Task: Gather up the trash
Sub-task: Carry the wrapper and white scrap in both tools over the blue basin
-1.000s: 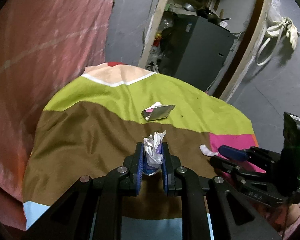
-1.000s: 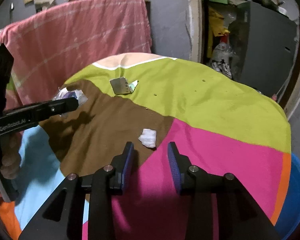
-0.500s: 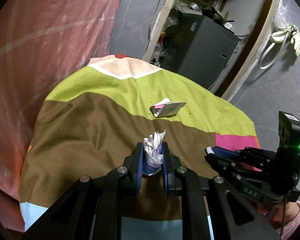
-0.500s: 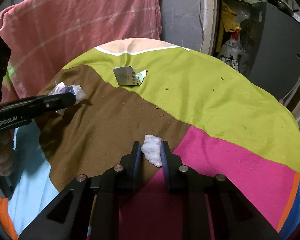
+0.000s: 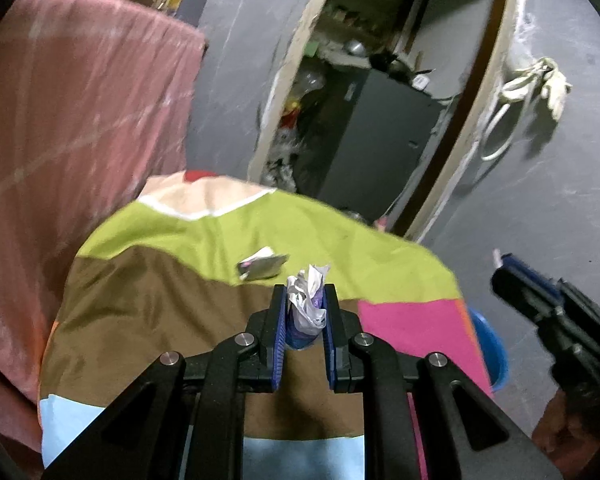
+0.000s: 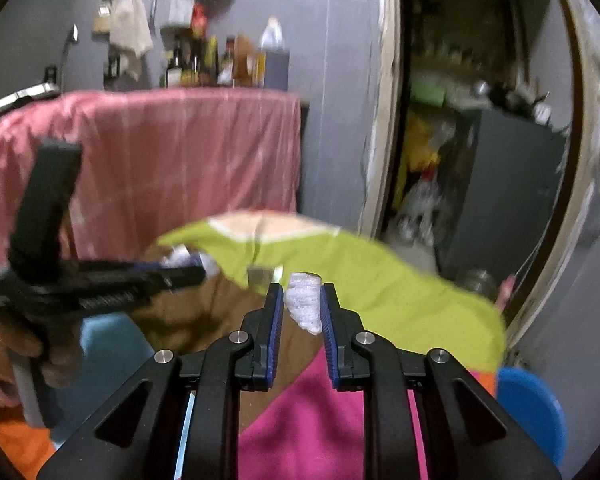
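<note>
My left gripper (image 5: 306, 300) is shut on a crumpled white and purple wrapper (image 5: 308, 304), held above the patchwork cloth table (image 5: 148, 304). My right gripper (image 6: 302, 300) is shut on a white crumpled paper scrap (image 6: 304, 304), lifted off the table. A flat silver wrapper (image 5: 262, 267) lies on the green patch ahead; it also shows in the right wrist view (image 6: 260, 276). The right gripper shows at the right in the left wrist view (image 5: 540, 304). The left gripper shows at the left in the right wrist view (image 6: 188, 270).
A blue tub (image 6: 528, 408) stands below the table's right edge, also in the left wrist view (image 5: 490, 352). A pink cloth (image 5: 72, 120) hangs behind the table at the left. A doorway with a dark cabinet (image 5: 380, 140) lies beyond.
My right gripper closed on the white scrap and lifted it off the cloth. Both grippers rose and tilted up, so more of the wall and doorway shows.
</note>
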Tool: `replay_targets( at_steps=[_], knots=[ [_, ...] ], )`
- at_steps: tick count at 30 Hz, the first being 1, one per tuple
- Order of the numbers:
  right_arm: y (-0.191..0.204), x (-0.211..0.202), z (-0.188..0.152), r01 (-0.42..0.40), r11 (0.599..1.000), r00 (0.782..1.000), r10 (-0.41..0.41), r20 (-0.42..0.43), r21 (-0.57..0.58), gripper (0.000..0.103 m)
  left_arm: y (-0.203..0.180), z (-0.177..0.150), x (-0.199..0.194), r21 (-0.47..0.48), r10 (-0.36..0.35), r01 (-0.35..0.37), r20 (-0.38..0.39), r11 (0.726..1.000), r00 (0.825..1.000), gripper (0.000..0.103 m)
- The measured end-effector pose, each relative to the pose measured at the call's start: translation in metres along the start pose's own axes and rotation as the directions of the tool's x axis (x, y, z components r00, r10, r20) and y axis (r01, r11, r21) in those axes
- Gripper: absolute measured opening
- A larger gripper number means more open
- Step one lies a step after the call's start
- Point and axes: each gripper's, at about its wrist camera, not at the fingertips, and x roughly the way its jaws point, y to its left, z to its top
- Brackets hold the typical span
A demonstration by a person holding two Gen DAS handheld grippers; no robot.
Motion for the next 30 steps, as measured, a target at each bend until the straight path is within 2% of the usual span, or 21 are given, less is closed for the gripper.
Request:
replay_targets(
  at_steps=[6, 13, 20, 22, 28, 30],
  knots=[
    [-0.01, -0.05, 0.017, 0.088, 0.996, 0.989, -0.086, 0.122, -0.012, 0.016, -0.045, 0.011, -0.02, 0.047, -0.055, 0.05, 0.111, 0.998, 0.992, 0.013],
    [-0.036, -0.103, 0.02, 0.206, 0.978, 0.953, -0.206, 0.221, 0.019, 0.016, -0.108, 0.021, -0.04, 0.132, -0.138, 0.109, 0.229, 0.985, 0.964, 0.013],
    [-0.069, -0.151, 0.009, 0.322, 0.944, 0.901, -0.328, 0.284, 0.069, 0.016, -0.169, 0.018, -0.045, 0.2, -0.227, 0.173, 0.289, 0.964, 0.93, 0.013],
    [-0.08, -0.165, 0.005, 0.36, 0.929, 0.879, -0.369, 0.302, 0.089, 0.016, -0.185, 0.016, -0.044, 0.211, -0.249, 0.189, 0.308, 0.959, 0.918, 0.013],
    [-0.109, -0.191, -0.008, 0.441, 0.886, 0.825, -0.463, 0.324, 0.144, 0.016, -0.225, 0.009, -0.039, 0.252, -0.291, 0.207, 0.366, 0.945, 0.884, 0.013],
    [-0.117, -0.195, -0.013, 0.463, 0.872, 0.809, -0.489, 0.327, 0.158, 0.017, -0.237, 0.007, -0.035, 0.263, -0.301, 0.211, 0.371, 0.941, 0.879, 0.013]
  ],
)
